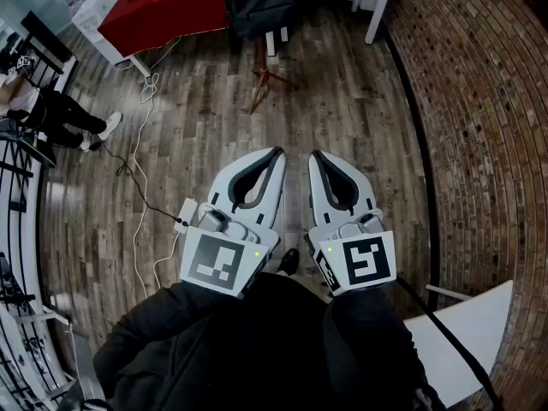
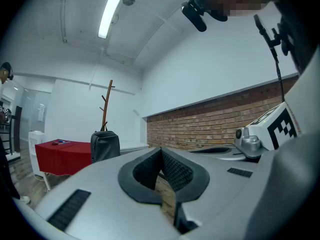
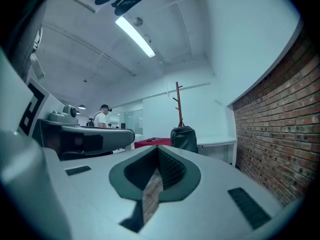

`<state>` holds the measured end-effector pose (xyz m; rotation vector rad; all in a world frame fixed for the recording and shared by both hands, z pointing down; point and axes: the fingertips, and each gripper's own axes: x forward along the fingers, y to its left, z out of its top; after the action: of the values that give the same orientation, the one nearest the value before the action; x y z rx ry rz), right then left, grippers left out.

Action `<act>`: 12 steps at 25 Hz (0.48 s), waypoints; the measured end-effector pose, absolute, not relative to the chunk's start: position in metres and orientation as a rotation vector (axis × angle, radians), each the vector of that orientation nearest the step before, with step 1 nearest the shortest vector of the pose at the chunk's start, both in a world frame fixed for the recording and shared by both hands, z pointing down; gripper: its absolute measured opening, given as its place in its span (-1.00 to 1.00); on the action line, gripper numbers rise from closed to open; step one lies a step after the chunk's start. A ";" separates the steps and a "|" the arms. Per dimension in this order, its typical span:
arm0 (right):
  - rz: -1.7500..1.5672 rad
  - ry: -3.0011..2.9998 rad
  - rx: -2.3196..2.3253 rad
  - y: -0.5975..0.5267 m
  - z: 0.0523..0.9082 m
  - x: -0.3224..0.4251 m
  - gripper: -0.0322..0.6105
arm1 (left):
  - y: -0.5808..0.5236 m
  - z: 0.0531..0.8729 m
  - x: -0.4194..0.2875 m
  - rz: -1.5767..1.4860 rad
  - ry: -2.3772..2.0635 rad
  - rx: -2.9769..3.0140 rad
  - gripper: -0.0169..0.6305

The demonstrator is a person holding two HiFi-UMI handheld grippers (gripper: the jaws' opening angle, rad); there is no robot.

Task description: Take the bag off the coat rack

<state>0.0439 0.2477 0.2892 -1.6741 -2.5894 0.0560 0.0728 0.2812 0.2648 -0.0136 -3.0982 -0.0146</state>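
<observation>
Bag [image 1: 257, 2] hangs on far rack [image 2: 107, 104], looks soft, bit hefty; top strap [image 2: 104, 127] best grab, I'd guess. Left hand-held gripper [image 1: 277, 152], right hand-held gripper [image 1: 314, 155] clenched, empty.

1. bag [image 1: 257, 2], far ahead of left gripper [image 1: 276, 152]: top cut by frame edge.
2. coat rack [image 1: 267, 77]: pole hidden behind bag, only feet show.
3. red table [image 1: 167, 7], ahead-left: far end cropped.
4. person [image 1: 51, 114], far left: partly cropped.

A red brick wall [image 1: 488, 101] meets the worn wood-plank floor [image 1: 197, 127]. A red-clothed table [image 1: 171, 7] stands near a white desk [image 1: 375, 11]. A long ceiling tube light [image 2: 112, 9] glows overhead.
</observation>
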 end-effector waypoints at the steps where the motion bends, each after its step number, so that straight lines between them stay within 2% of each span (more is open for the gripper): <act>1: 0.057 -2.590 -1.675 0.245 0.290 0.042 -0.88 | 0.279 0.266 0.071 -0.014 -3.099 -0.014 -0.92; 12: 0.130 -2.543 -1.696 0.257 0.298 0.034 -0.88 | 0.292 0.272 0.066 -0.003 -3.100 -0.051 -0.92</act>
<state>0.0343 0.2574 0.2976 -1.6960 -2.5427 0.1304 0.0656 0.2916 0.2724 -0.0511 -3.0999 -0.0027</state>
